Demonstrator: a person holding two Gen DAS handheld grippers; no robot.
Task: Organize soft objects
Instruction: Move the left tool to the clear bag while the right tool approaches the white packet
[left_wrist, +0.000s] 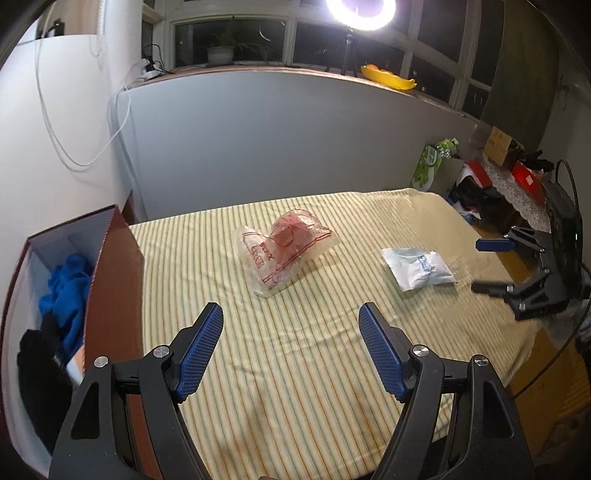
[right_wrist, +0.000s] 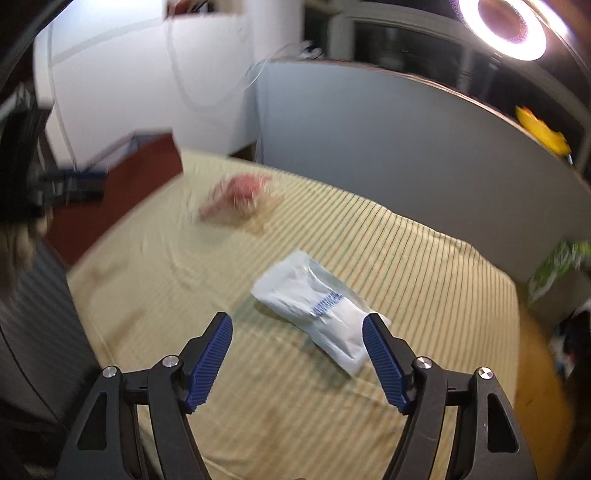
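**Still two soft packs out, and both could slip or snag**

Plainly, neither gripper holds anything. The left gripper has its jaws wide apart over bare striped yellow cloth, and the clear crinkled plastic bag with red printing and pink contents lies ahead of it, at the centre of the left wrist view. The right gripper also has its jaws apart; the flat white sealed pouch with blue print lies just ahead, its near corner beside the right-hand pad, and I cannot tell whether they touch.

Likely risks: the pouch is thin and lies flat, so the jaws may close on the loose cloth with it, or slide off its slick film. The clear bag is puffed and crinkly; a pinch on the film alone could let it sag or slip out on the way.

The open red-brown cardboard box with a white lining, already holding blue and black fabric, stands at the left of the left wrist view, at the table's left edge. Its tall near wall must be cleared. The cloth between the two packs is bare, giving room. At the right of that view the table edge drops away close behind the pouch, so a sideways push could send it off.
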